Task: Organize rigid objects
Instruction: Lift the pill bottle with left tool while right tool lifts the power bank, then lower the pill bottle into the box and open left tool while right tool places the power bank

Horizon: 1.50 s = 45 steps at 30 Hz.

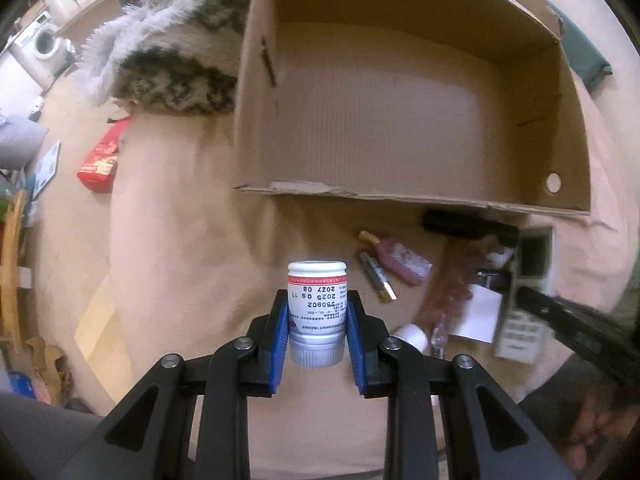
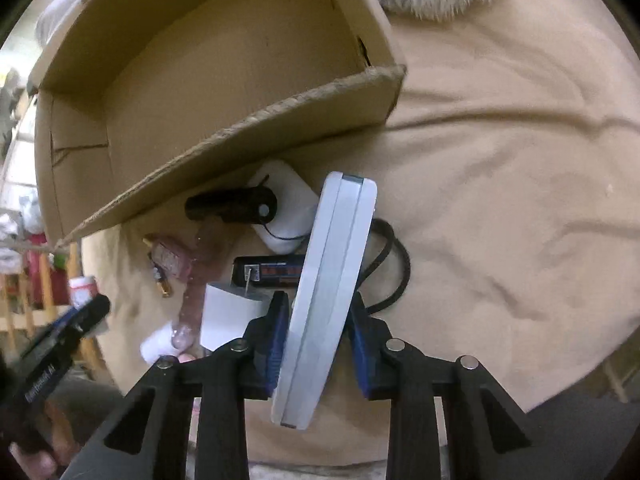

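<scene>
My left gripper (image 1: 317,309) is shut on a small white medicine bottle (image 1: 317,280) with a red band. The bottle hangs upside down, silver cap toward the camera, blue pads pressing both its sides, over the tan sheet just in front of the open cardboard box (image 1: 400,197). My right gripper (image 2: 320,299) is shut on a flat white-grey case (image 2: 332,264), held edge-on between the pads and tilted a little to the right. It sits low beside the box's front wall (image 2: 260,128). The left gripper's black body (image 2: 60,344) shows at the lower left of the right wrist view.
Loose things lie on the sheet by the box's front wall: a pink bottle (image 1: 396,258), a gold-tipped pen (image 1: 378,278), a black cylinder (image 2: 232,204), a white pad (image 2: 288,200), a black box with a cable (image 2: 268,274) and a white card (image 2: 228,312). A fluffy grey blanket (image 1: 160,40) and a red packet (image 1: 100,160) lie to the left.
</scene>
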Motion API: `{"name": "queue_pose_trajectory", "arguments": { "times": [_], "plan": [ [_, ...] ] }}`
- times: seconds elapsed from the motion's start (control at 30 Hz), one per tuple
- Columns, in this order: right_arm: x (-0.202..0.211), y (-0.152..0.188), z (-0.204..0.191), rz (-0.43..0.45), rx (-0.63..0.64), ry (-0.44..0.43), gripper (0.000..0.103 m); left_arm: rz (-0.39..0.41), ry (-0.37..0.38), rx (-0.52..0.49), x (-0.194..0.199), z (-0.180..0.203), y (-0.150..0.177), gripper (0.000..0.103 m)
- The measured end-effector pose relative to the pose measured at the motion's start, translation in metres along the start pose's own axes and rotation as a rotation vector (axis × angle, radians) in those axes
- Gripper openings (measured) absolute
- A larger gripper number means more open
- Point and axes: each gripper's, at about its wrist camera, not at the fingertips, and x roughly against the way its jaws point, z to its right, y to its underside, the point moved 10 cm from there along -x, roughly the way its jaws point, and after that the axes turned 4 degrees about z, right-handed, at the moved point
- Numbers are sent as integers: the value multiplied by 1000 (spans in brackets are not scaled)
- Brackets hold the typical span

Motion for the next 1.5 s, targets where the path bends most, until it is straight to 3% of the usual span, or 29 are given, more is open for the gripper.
{"name": "queue_pose_trajectory", "arguments": {
  "times": [0.17,0.37,0.6,0.77,0.9,1.23,1.5],
  "plan": [
    [30,2,-17,45,32,-95,23,0,20,9,0,0,2,24],
    [98,-3,-31,175,144,-132,23,32,5,-1,9,-1,-2,24],
    [155,-33,-45,278,165,-205,23,110,23,-2,46,0,-18,24],
    [138,-56,-64,264,147,-256,23,178,49,10,77,0,-50,24],
    [120,-73,-71,225,128,-286,23,176,92,5,83,9,-80,24],
    [49,-122,-68,126,36,-338,23,91,81,-35,28,34,-117,24],
    [3,-126,-66,55,-11,-366,23,57,83,-102,-10,51,-122,24]
  ]
}}
